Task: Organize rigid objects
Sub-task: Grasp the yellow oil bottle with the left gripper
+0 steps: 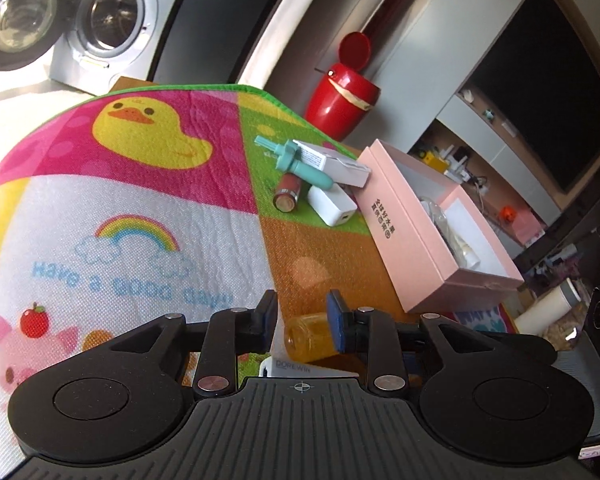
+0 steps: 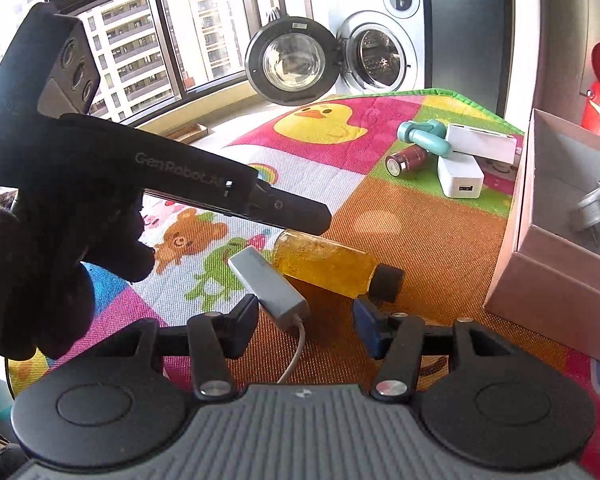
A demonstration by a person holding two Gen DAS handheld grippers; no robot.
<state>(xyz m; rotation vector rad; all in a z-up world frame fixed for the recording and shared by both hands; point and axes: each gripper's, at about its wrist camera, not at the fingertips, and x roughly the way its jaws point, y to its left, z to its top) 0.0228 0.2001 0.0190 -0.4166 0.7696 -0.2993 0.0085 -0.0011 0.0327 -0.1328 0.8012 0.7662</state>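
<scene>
Lying just ahead of left hand-held gripper [image 1: 302, 316]: amber bottle [image 1: 306, 338].

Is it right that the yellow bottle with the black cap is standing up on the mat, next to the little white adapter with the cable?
Not quite. The yellow bottle isn't standing up; it lies on its side on the mat, with its black cap pointing toward the pink box. The right wrist view shows this. The rest is right: the white adapter with the cable is beside it.

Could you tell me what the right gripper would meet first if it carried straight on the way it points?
Probably the grey adapter with its white cable, lying between its open fingers; the amber bottle lies just beyond.
</scene>
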